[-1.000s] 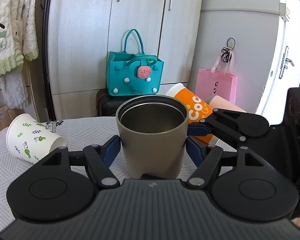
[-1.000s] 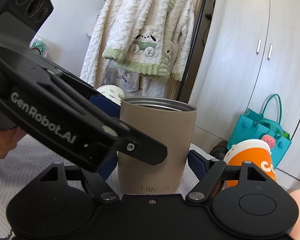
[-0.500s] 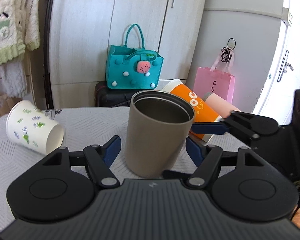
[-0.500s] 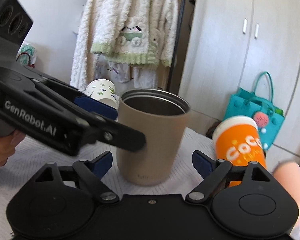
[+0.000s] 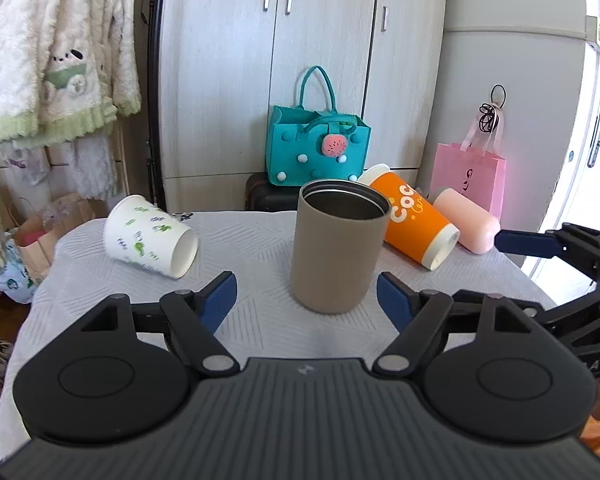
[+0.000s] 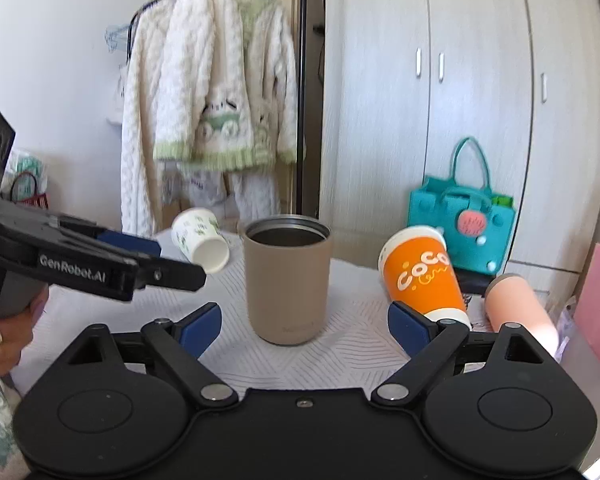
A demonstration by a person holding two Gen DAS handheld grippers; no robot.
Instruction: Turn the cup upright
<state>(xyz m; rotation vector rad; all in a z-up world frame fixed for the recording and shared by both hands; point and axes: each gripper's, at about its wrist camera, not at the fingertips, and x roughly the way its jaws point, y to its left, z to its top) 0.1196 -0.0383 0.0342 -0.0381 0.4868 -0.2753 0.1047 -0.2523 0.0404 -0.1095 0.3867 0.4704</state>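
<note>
Now the tan cylindrical metal cup [image 5: 337,248] stands upright, mouth up, on the counter [image 5: 256,320] with its pale patterned cloth, so for this cup the flip looks done. Both left tongs [image 5: 306,294] and right tongs [image 6: 303,326] sit spread wide and hold nothing, their blue pads on the near side of the tan cup and clear of its wall, which reads as a release that leaves it standing on its own. Left of the tan cup a white paper cup with green leaf prints [image 5: 150,236] lies on its side; right of it an orange paper cup [image 5: 414,220] and a pink rounded tumbler [image 5: 466,220] lie tipped over too, probably waiting for the same treatment.
</note>
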